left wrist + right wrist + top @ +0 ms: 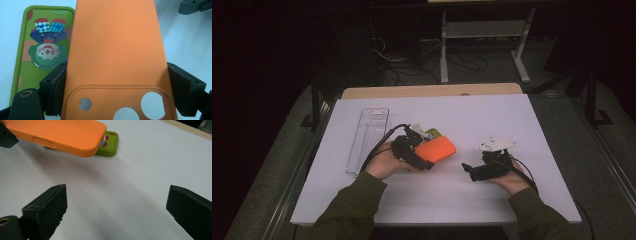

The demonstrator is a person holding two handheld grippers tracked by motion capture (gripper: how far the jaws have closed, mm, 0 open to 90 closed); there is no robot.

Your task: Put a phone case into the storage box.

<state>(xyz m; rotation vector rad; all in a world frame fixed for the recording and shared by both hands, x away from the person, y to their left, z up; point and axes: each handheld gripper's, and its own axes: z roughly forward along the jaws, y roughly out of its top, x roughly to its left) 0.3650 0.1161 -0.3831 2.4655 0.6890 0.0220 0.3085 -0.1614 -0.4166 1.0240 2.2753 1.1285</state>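
Starting at the left of the white tabletop, we see a clear plastic tray lying lengthwise, with nothing in it that we can make out. Just to its right our left hand-held gripper is clenched on the orange phone case: in the left gripper view the two black jaws press against the case's long sides near the end with the camera cut-outs, and the case juts away from us, back side up. It hangs clear of the surface, judging by the shadow beneath it in the right gripper view. Beneath and beside it lies a green phone case with a cartoon clown print, flat on the tabletop and partly covered by the orange one.

Further right, well apart from both cases, our right hand-held gripper rests low over the tabletop with its jaws released and wide, nothing between them; they point toward the orange case.

We judge that we are mid-carry with the orange case, lifted off the green one. The next move likely calls for either bringing the free gripper to the case's far end to steady it, or carrying it leftward to the tray while keeping it level.
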